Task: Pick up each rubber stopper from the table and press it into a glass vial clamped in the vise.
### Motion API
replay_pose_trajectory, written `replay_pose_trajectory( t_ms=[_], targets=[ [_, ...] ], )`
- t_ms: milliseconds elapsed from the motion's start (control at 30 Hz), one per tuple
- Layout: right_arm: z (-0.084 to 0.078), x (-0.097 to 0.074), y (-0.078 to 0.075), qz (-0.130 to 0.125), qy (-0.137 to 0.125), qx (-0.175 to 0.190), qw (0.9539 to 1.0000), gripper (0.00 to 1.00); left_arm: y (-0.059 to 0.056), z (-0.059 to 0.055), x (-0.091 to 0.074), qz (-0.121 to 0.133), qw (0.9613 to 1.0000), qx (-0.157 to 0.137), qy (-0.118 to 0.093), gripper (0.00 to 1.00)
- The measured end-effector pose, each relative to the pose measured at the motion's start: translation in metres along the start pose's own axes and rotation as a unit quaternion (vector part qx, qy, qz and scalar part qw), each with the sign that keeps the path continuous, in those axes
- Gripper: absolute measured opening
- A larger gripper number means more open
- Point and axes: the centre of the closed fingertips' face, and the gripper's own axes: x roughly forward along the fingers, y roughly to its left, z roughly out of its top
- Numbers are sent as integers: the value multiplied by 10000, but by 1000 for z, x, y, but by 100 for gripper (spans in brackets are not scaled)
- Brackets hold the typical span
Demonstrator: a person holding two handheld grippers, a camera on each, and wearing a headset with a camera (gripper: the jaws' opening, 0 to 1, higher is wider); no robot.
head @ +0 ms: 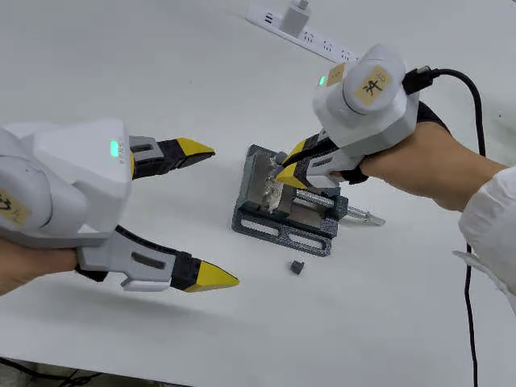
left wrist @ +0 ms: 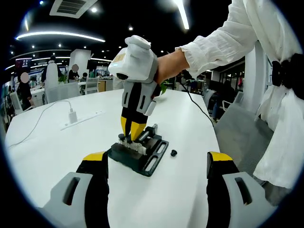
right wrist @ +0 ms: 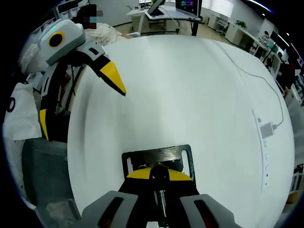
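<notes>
A dark grey vise (head: 284, 227) stands mid-table with a glass vial (head: 271, 193) clamped in its jaws. My right gripper (head: 285, 167) hovers right over the vial, shut on a small dark rubber stopper (head: 280, 157). In the right gripper view the stopper (right wrist: 159, 169) sits between the yellow tips above the vise (right wrist: 142, 156). A second stopper (head: 297, 266) lies loose on the table just in front of the vise. My left gripper (head: 208, 214) is held left of the vise, wide open, nothing in it. The left gripper view has the right gripper (left wrist: 131, 129) over the vise (left wrist: 142, 159) and the loose stopper (left wrist: 174, 153).
A white power strip (head: 302, 32) with a plugged-in charger lies at the back of the white table. A black cable (head: 469, 266) trails from the right gripper down the right side. Bare tabletop surrounds the vise.
</notes>
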Motion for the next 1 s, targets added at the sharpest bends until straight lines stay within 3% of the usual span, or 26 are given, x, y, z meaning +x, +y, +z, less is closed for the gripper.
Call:
replay_pose_trajectory(
  t_ms=[200,533,1000],
  targets=[
    [0,1,0,-173,125,-220,9995,4,-1,1,2,-17,10000,-13,-28,84],
    [1,3,-2,-280,145,-194,9993,4,-3,3,5,-49,10000,-6,-29,83],
    [1,2,-2,-212,-151,7,9997,7,-5,4,6,-96,10000,7,11,82]
  ],
)
